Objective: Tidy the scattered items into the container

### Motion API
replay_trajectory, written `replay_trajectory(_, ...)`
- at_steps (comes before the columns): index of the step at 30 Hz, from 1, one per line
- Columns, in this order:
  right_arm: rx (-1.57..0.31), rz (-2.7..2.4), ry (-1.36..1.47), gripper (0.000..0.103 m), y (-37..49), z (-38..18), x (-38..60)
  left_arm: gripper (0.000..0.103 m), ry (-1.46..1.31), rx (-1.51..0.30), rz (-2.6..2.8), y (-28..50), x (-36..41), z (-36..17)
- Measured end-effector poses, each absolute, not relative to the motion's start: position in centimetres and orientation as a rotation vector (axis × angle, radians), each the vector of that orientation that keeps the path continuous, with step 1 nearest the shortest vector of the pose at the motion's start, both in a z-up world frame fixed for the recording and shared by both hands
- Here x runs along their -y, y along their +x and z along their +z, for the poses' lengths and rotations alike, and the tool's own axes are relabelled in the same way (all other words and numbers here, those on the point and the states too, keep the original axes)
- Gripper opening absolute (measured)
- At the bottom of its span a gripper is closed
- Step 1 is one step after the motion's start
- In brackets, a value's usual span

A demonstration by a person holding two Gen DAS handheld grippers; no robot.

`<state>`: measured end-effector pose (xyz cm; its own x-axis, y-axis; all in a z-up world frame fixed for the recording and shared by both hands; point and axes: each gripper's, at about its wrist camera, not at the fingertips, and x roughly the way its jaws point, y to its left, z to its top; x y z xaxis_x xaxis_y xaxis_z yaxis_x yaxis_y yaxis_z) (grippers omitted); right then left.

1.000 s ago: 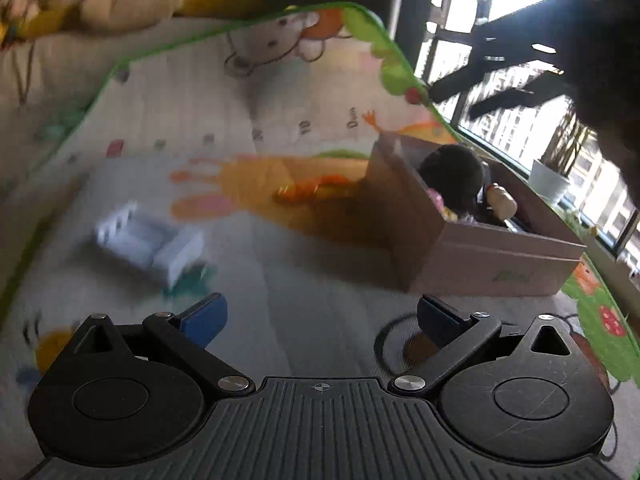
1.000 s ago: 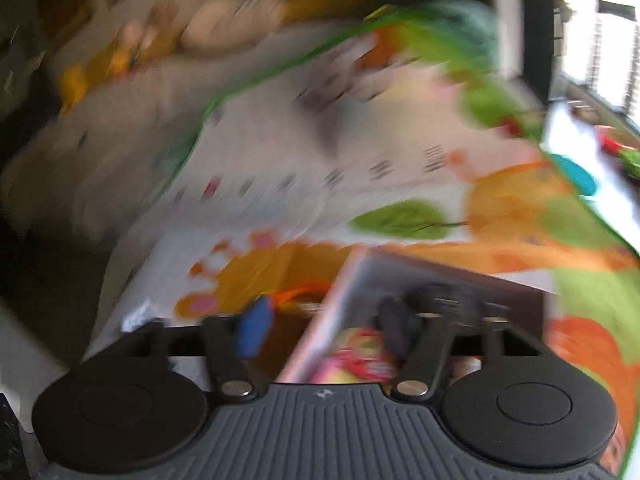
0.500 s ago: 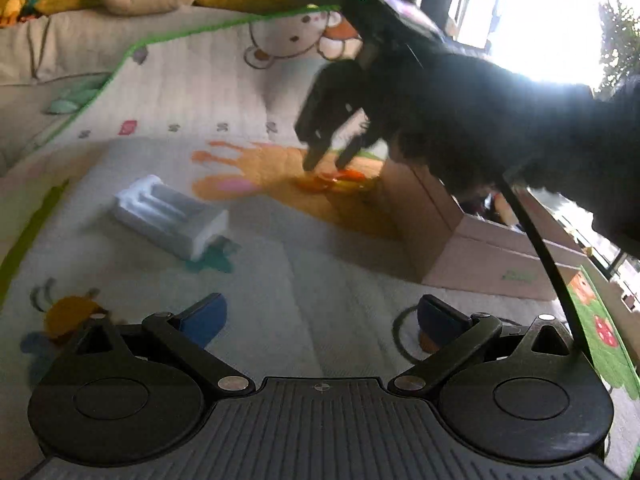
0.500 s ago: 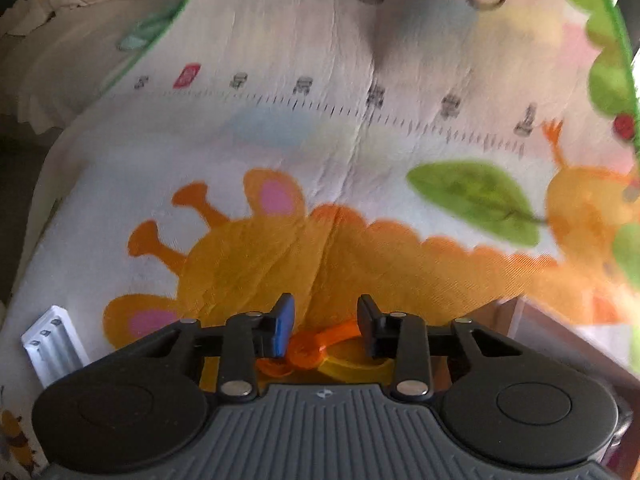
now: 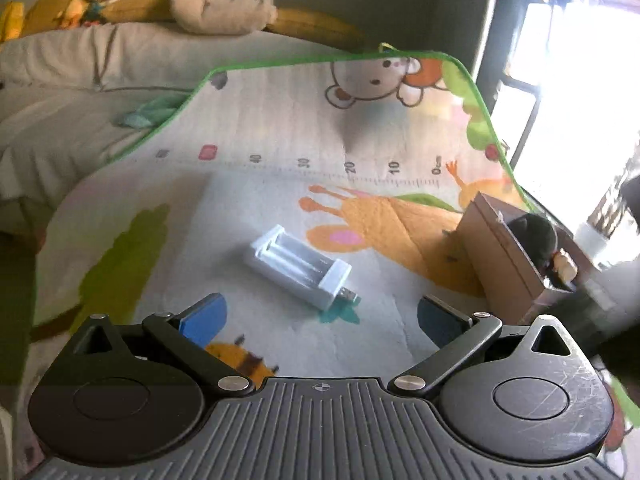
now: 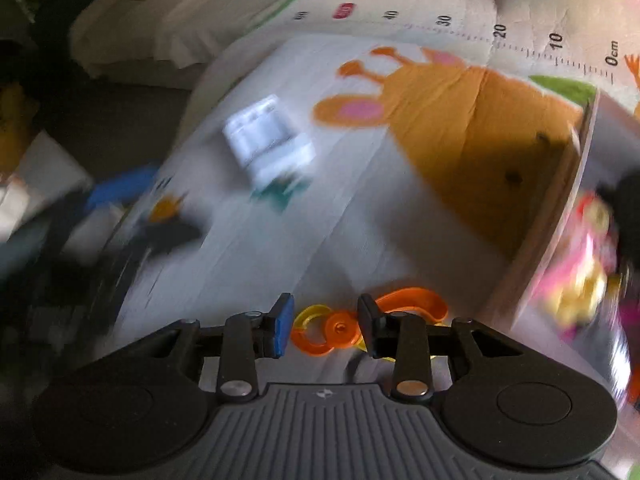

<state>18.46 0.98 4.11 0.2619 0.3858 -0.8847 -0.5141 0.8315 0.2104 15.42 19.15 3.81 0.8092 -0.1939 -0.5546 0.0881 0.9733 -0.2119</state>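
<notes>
Since the earlier frame the orange toy has left the mat beside the cardboard box point(image 5: 500, 256) in the left wrist view, where the left hand-held gripper point(image 5: 320, 316) stands wide open and empty above the play mat point(image 5: 280, 140); a white battery charger point(image 5: 300, 266) lies near the mat's middle. In the right wrist view the right hand-held gripper point(image 6: 325, 326) has its jaws narrowed around the orange toy point(image 6: 340, 330), close to the box point(image 6: 560, 216) at the right edge.
</notes>
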Motion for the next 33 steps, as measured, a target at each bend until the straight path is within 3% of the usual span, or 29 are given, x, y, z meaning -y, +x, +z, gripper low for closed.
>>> replay_trajectory(9, -1.054, 0.55, -0.095, 0.043, 8.4, 4.2, 4.3, 0.103, 0.173, -0.681, -0.2, 22.4, -16.3, 1.6)
replay_trajectory(12, -1.032, 0.491, -0.069, 0.051, 6.4, 4.2, 6.1, 0.103, 0.251, -0.694, -0.233, 23.6, -15.4, 0.5)
replay_trajectory(14, -1.023, 0.446, -0.037, 0.063, 5.5, 4.2, 7.2, 0.103, 0.232, -0.687, -0.238, 23.9, -15.5, 0.4)
replay_trajectory(17, -0.996, 0.378, -0.001, 0.068, 4.5, 4.2, 8.9, 0.103, 0.183, -0.697, -0.223, 24.0, -15.4, 0.3)
replay_trajectory(20, -0.948, 0.31, 0.005, 0.074, 3.4, 4.4, 10.5, 0.096, 0.18, -0.686, -0.232, 23.1, -14.5, 0.4)
replay_trajectory(33, -0.805, 0.207, -0.085, 0.092, -2.2, 2.5, 13.0, 0.097, 0.175, -0.693, -0.37, 10.6, -7.4, 1.1)
